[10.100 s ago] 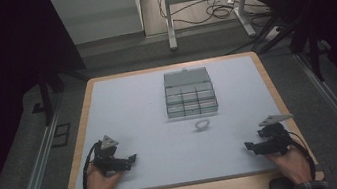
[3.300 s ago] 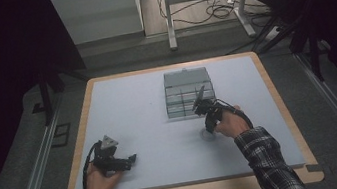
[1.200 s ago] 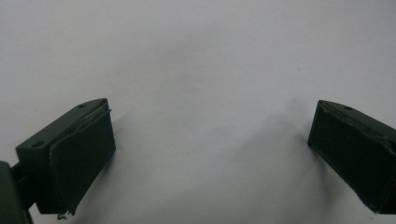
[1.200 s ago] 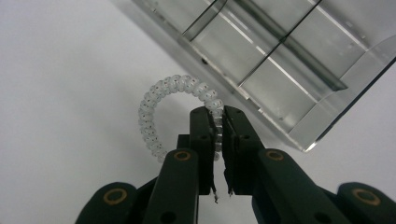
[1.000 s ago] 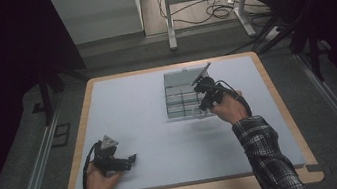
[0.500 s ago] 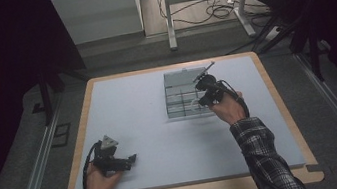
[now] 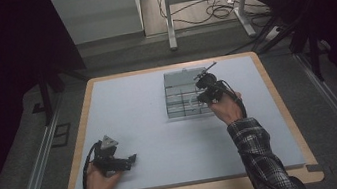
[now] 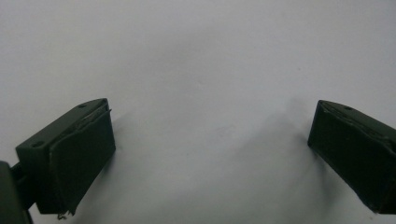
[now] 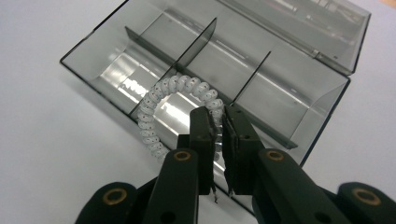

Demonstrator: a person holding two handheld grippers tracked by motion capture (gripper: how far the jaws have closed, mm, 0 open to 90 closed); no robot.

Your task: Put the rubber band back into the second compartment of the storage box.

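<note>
While our right gripper (image 9: 218, 122) stands with its jaws nearly together, pinching one side of the spiral hair tie (image 9: 161, 100), we hold that ring over the near wall of the clear organizer box (image 9: 322, 100). It hangs above the middle cell of the front row, partly over the rim, so we judge the pick-up done and the drop not yet made; lowering the ring into a cell and letting go looks like what is left.

Moving outward, the tie is a pale, glossy plastic coil with small dark specks, springy in look and bent into a loop. Around it the box is smoke-tinted transparent plastic, thin-walled, with upright dividers and a hinged lid lying open behind it. From the high view it sits toward the far side of the pale, matte table (image 7: 132, 105). Our left gripper (image 7: 127, 160) rests near the front edge, jaws wide apart on nothing.
</note>
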